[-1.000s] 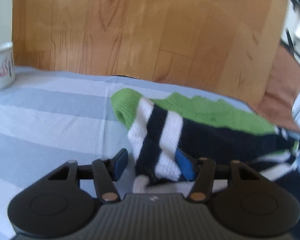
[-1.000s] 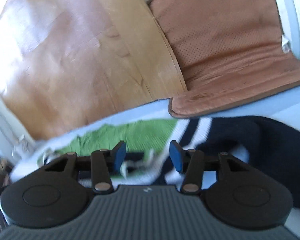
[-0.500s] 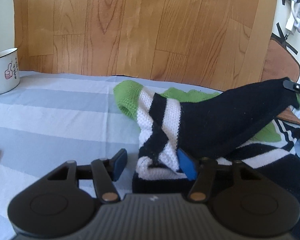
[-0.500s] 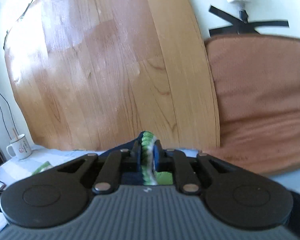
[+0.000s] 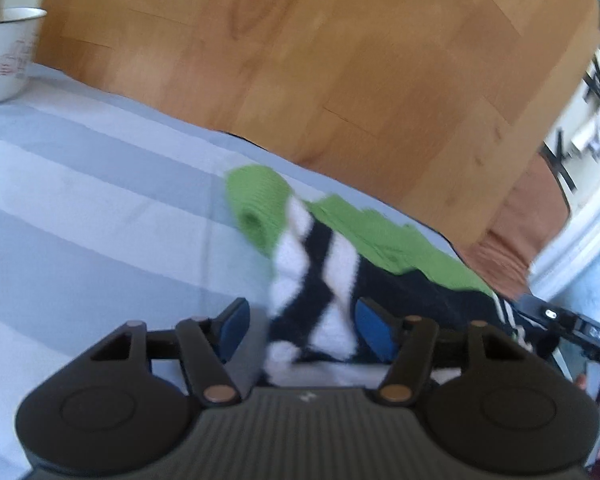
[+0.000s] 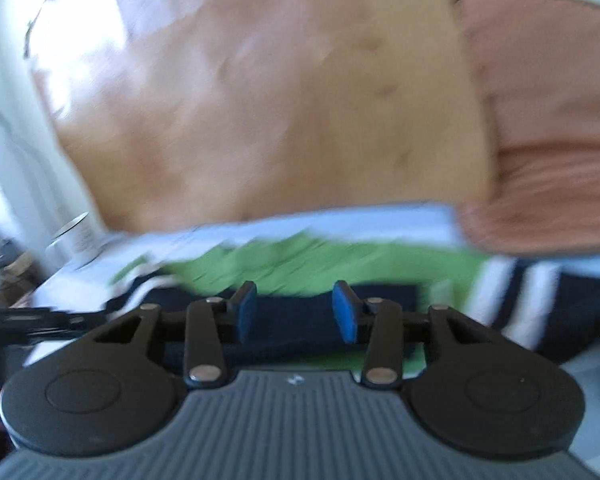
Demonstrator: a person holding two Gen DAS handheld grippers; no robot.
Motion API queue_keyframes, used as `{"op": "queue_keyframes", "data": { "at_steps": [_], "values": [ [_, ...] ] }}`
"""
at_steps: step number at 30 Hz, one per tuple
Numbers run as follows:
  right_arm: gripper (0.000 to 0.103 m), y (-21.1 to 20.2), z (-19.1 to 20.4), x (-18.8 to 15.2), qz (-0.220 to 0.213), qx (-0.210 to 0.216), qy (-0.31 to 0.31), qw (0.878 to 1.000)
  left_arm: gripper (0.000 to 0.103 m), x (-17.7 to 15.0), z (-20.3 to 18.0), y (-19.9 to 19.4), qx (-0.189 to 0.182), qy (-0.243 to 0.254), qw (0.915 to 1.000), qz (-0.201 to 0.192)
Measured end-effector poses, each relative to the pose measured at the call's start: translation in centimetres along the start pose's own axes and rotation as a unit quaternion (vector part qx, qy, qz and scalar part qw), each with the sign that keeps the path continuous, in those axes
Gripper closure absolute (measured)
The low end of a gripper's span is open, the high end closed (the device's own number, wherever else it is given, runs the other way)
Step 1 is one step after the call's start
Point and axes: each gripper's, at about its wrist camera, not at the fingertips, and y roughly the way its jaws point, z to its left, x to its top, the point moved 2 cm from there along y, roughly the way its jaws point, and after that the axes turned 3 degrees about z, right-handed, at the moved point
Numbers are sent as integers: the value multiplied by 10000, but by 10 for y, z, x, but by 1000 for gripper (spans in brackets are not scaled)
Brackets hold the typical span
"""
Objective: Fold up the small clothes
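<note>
Now a fold is half done, neither hand-held gripper gripping.
Left wrist view: the left hand-held gripper (image 5: 300, 330) stands half open astride the striped sleeve of the green, white and navy knitted sweater (image 5: 364, 248), pads off it; the sleeve runs straight ahead over the blue-striped cloth (image 5: 100, 208).
Right wrist view: the right hand-held gripper (image 6: 296, 312), jaws just reopened, hovers over the navy fold, holding nothing; the sweater's length lies crosswise.
</note>
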Motion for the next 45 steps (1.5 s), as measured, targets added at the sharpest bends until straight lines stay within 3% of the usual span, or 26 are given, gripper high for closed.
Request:
{"op": "queue_keyframes", "data": {
  "at_steps": [6, 9, 11, 12, 13, 14, 17, 19, 21, 25, 29, 32, 33, 34, 37, 39, 45],
  "values": [
    [55, 64, 50, 17, 478, 45, -720, 9963, 48, -9, -15, 0, 202, 493, 9986, 7],
    [40, 95, 55, 23, 813, 20, -881, 9928, 48, -9, -13, -3, 200, 568, 9982, 5],
    [37, 106, 53, 18, 1179, 132, -900, 9889, 48, -9, -14, -1, 220, 580, 9981, 2],
    [41, 107, 57, 13, 1184, 106, -1090, 9869, 48, -9, -13, -1, 219, 569, 9981, 6],
    [74, 102, 63, 8, 1102, 29, -1463, 9831, 48, -9, -13, -1, 216, 558, 9982, 6],
    [94, 98, 69, 3, 1067, 18, -1810, 9777, 48, -9, -12, 0, 216, 550, 9983, 8],
    [95, 83, 75, 7, 601, -135, -2076, 9763, 48, -8, -12, 1, 264, 536, 9982, -21],
    [94, 78, 72, 21, 45, -303, -1950, 9803, 48, -9, -14, 3, 395, 594, 9974, -87],
    [94, 83, 70, 29, -195, -363, -1828, 9823, 48, -10, -15, 5, 470, 689, 9964, -120],
    [77, 116, 67, 15, 455, -753, -2215, 9712, 48, -14, -18, 7, 590, 833, 9947, -138],
    [75, 73, 60, 19, 123, -201, -1572, 9873, 48, -14, -17, 8, 583, 812, 9949, -129],
    [75, 55, 57, -5, 732, -91, -1868, 9796, 68, -15, -15, 8, 780, 806, 9936, -150],
    [74, 48, 51, -20, 871, -152, -2035, 9751, 69, -15, -13, 7, 752, 749, 9943, -129],
    [66, 36, 48, -27, 634, -181, -2128, 9749, 69, -14, -10, 6, 683, 670, 9953, -113],
    [63, 0, 40, -22, 446, -313, -1695, 9840, 65, -14, -9, 5, 632, 662, 9958, -88],
    [63, -29, 34, -17, 151, -175, -1245, 9919, 53, -16, -12, 2, 516, 720, 9961, -18],
    [63, -58, 50, -49, 349, 246, -1103, 9930, 47, -37, -14, -31, 351, 569, 9977, 108]
  ]
}}
